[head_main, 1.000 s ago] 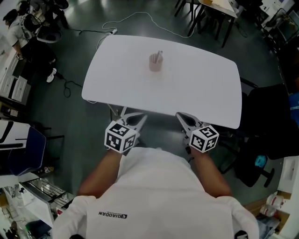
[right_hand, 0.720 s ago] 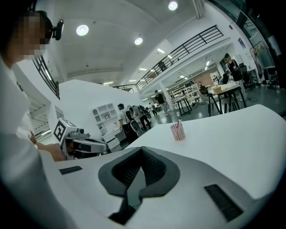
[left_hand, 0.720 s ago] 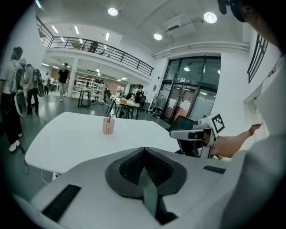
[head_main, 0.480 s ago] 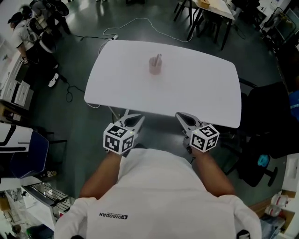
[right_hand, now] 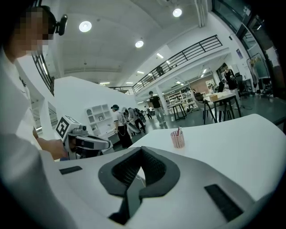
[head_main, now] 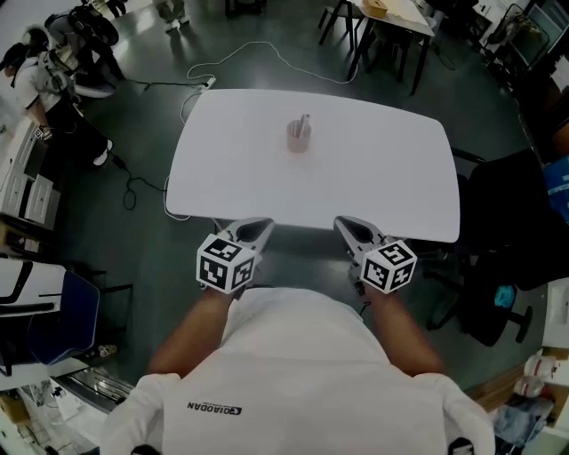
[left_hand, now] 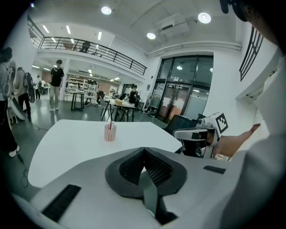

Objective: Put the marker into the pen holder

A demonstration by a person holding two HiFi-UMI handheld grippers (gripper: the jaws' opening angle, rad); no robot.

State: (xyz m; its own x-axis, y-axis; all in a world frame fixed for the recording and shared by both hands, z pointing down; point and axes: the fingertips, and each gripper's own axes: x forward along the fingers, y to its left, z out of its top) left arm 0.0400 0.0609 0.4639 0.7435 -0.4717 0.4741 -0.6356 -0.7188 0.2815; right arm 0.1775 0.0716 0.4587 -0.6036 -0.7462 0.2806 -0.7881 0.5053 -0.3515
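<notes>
The left claw (head_main: 254,227) stays clenched and empty at the near edge of the table (head_main: 391,178). In the middle, well apart from it, the marker (head_main: 304,121) already stands in the pen holder (head_main: 298,139). The right claw (head_main: 348,225) also stays clenched and empty. Almost nothing has changed, so the task seems finished.

You're standing in a big open lab hall: black-railed mezzanine balcony (left_hand: 91,47), round recessed ceiling lights (left_hand: 106,10), dark-legged worktables (head_main: 388,16), white wall shelving (right_hand: 99,114).
</notes>
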